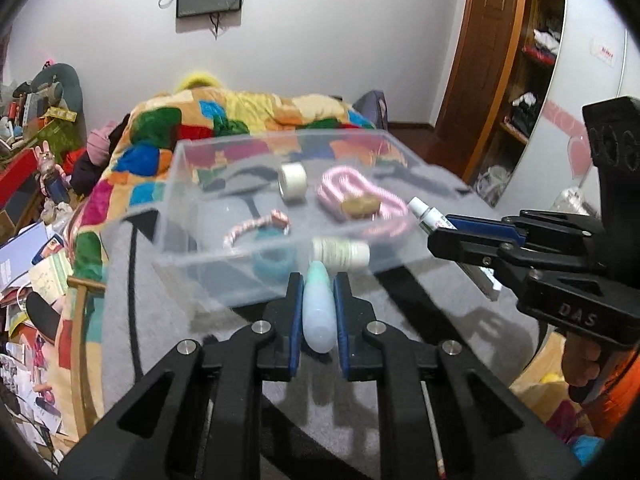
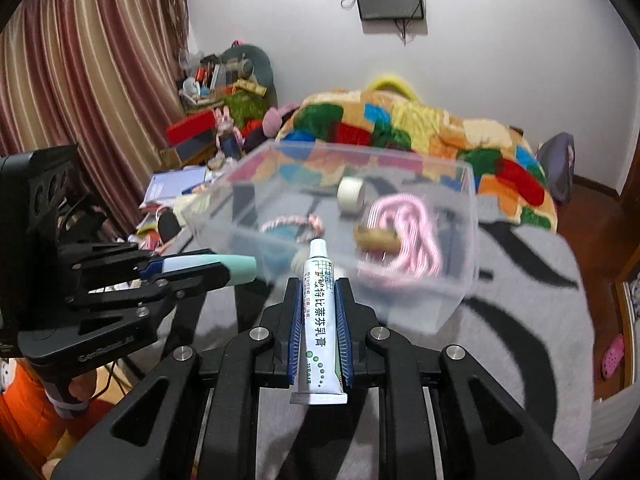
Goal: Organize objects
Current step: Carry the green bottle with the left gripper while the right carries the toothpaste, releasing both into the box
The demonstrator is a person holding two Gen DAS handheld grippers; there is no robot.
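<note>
the clear plastic bin (image 1: 208, 240) sat on the grey blanket (image 1: 168, 320) and served as the landmark. the left gripper (image 1: 318, 300) was clamped on a pale blue bottle with a mint cap (image 1: 318, 308), held just short of the bin's near wall, cap pointing at it. the right gripper (image 2: 318, 304) was clenched on a white ointment tube (image 2: 320, 320), its cap reaching the bin's near edge; from the left wrist view that tube (image 1: 430, 216) poked at the bin's right side. inside the bin lay a roll of tape (image 1: 293, 181) toward the far wall, a pink coiled cord (image 1: 360, 196) beside it, a brown lump (image 1: 360, 206) on the cord, a braided pink-white cord (image 1: 256, 228) nearer the middle, and a white bottle (image 1: 340, 253) against the near wall. behind the bin lay a patchwork quilt (image 1: 240, 116).
</note>
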